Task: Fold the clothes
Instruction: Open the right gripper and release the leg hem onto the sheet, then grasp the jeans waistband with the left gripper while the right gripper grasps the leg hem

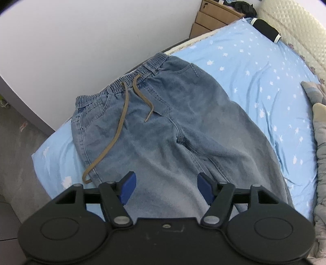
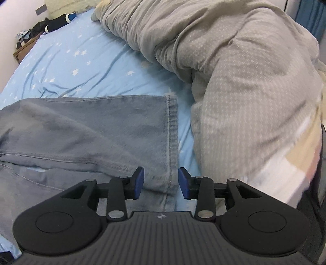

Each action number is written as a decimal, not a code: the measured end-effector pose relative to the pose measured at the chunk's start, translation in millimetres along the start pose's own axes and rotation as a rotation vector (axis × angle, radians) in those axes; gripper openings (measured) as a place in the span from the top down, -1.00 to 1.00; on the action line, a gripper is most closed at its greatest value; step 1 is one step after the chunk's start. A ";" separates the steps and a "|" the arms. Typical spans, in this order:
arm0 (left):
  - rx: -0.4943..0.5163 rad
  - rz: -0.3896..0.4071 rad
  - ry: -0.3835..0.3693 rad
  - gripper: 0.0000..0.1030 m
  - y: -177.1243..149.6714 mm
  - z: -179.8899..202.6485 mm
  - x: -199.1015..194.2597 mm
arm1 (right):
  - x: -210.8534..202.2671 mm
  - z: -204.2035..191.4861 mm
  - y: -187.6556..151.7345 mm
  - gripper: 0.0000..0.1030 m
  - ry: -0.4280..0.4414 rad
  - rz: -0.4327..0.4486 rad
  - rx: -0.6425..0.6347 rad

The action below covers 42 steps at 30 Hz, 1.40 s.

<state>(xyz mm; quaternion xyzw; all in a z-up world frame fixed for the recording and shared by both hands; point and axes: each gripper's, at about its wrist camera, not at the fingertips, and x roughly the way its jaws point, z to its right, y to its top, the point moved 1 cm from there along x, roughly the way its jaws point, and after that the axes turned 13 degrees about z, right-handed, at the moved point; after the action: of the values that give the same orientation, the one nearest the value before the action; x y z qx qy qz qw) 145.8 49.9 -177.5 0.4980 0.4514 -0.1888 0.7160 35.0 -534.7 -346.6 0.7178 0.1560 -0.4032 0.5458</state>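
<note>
A pair of blue denim trousers point(image 1: 163, 126) lies flat on the bed, its elastic waistband point(image 1: 126, 79) at the far left with a brown drawstring point(image 1: 116, 130) trailing over the front. My left gripper point(image 1: 166, 186) hovers open above the upper legs, nothing between its blue pads. In the right wrist view the trouser legs point(image 2: 91, 130) end in a stitched hem point(image 2: 171, 130). My right gripper point(image 2: 161, 182) is open, its fingers on either side of the hem's near corner, not closed on it.
The bed has a light blue sheet with white stars point(image 1: 254, 67). A bulky grey duvet point(image 2: 234, 71) is heaped just right of the hem. A wooden drawer unit point(image 1: 212, 18) and a black roll point(image 1: 265, 29) sit at the head end; grey floor point(image 1: 18, 146) lies left.
</note>
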 end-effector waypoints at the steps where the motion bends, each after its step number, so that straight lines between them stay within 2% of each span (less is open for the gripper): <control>1: -0.003 -0.003 -0.001 -0.24 -0.2 -2.3 1.1 | -2.5 -1.9 -2.8 0.24 0.002 -0.004 0.011; 4: -0.038 -0.002 0.010 -0.25 3.8 -15.8 3.4 | -7.6 -8.0 -12.0 0.22 0.001 -0.026 0.052; 6: -0.115 0.017 0.071 -0.25 10.1 -36.2 3.1 | -9.9 -10.9 -18.1 0.22 0.001 -0.046 0.098; 11: -0.455 0.001 0.119 -0.25 25.1 -117.8 15.7 | -14.3 -22.0 -36.9 0.22 0.001 -0.108 0.230; 13: -0.563 0.003 0.127 -0.25 28.6 -149.4 20.9 | -15.7 -25.4 -44.7 0.22 -0.016 -0.135 0.282; 16: -0.669 0.005 0.144 -0.25 31.8 -189.2 30.6 | -21.0 -28.0 -55.4 0.20 -0.058 -0.165 0.388; 21: -0.792 -0.024 0.114 -0.24 26.3 -242.0 65.1 | -38.8 -32.2 -70.9 0.18 -0.152 -0.195 0.587; 24: -0.864 -0.042 0.095 -0.24 23.1 -272.6 85.9 | -58.0 -36.2 -78.3 0.08 -0.224 -0.193 0.711; 27: -0.907 -0.071 0.071 -0.23 18.0 -287.9 111.7 | -78.3 -45.7 -85.2 0.05 -0.282 -0.186 0.814; 31: -0.934 -0.110 0.012 -0.12 11.2 -299.9 150.6 | -107.9 -67.6 -90.6 0.03 -0.330 -0.167 0.862; 34: -0.927 -0.130 -0.026 -0.10 10.9 -306.4 178.4 | -128.1 -81.9 -91.3 0.01 -0.353 -0.168 0.826; 37: -0.895 -0.153 -0.034 -0.08 11.8 -312.9 201.7 | -146.6 -87.8 -92.7 -0.01 -0.390 -0.164 0.789; 42: -0.856 -0.219 -0.074 -0.06 10.8 -314.0 229.5 | -170.8 -89.6 -97.2 -0.05 -0.448 -0.149 0.788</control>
<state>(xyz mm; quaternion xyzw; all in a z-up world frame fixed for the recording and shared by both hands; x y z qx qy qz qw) 129.3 373.1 -393.4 0.0985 0.5130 -0.0774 0.8492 -99.8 -381.7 -275.5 0.7525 -0.0801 -0.6152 0.2211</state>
